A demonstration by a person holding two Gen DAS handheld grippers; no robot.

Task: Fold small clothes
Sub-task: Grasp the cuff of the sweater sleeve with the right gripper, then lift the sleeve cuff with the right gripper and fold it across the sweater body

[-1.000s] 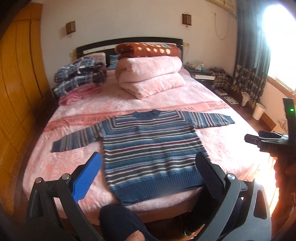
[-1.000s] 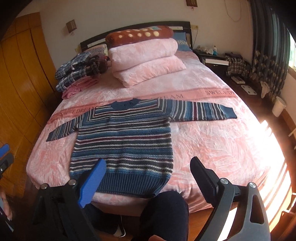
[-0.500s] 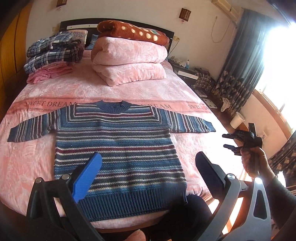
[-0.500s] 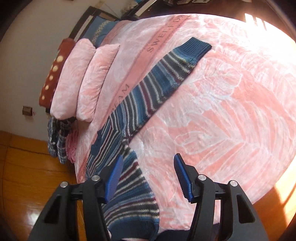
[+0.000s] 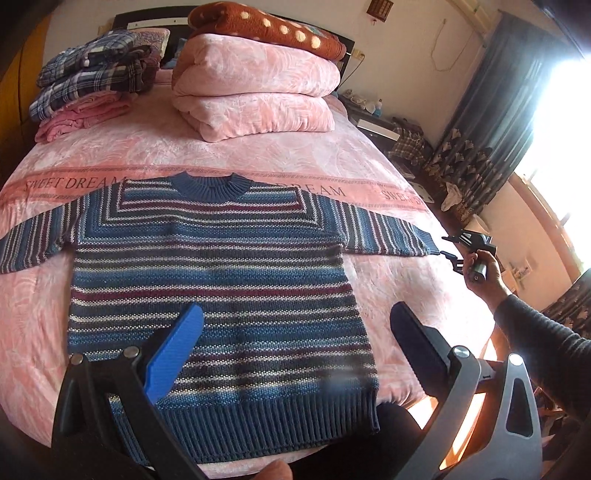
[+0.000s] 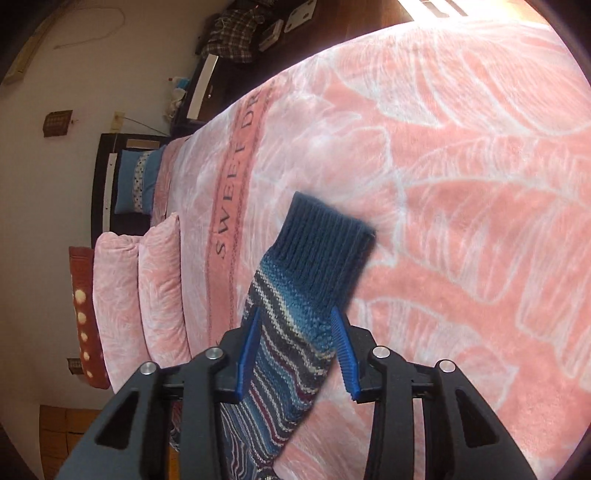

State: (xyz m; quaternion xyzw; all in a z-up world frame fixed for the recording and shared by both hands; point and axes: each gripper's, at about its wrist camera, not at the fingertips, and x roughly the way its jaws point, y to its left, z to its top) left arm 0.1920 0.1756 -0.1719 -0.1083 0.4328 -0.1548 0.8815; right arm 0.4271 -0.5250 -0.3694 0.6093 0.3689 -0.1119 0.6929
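Bed [image 5: 258, 155] under pink leaf-print blanket, darker band across middle lettered "SWEET DREAM". Striped blue sweater [image 5: 221, 280] flat on near half, hem at foot edge, collar on band, sleeves out toward both side edges. Folded pink quilt [image 5: 255, 92] near headboard, brown dotted blanket [image 5: 266, 26] on top. Plaid and pink clothes pile [image 5: 88, 85] at head-end left corner.

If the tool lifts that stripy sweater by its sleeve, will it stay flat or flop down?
Probably flop: the striped knit sweater lies limp and flat on the bed. Its chunky knit looks fairly heavy, so the body would likely drag behind. The ribbed cuff looks grippy, not slippery.
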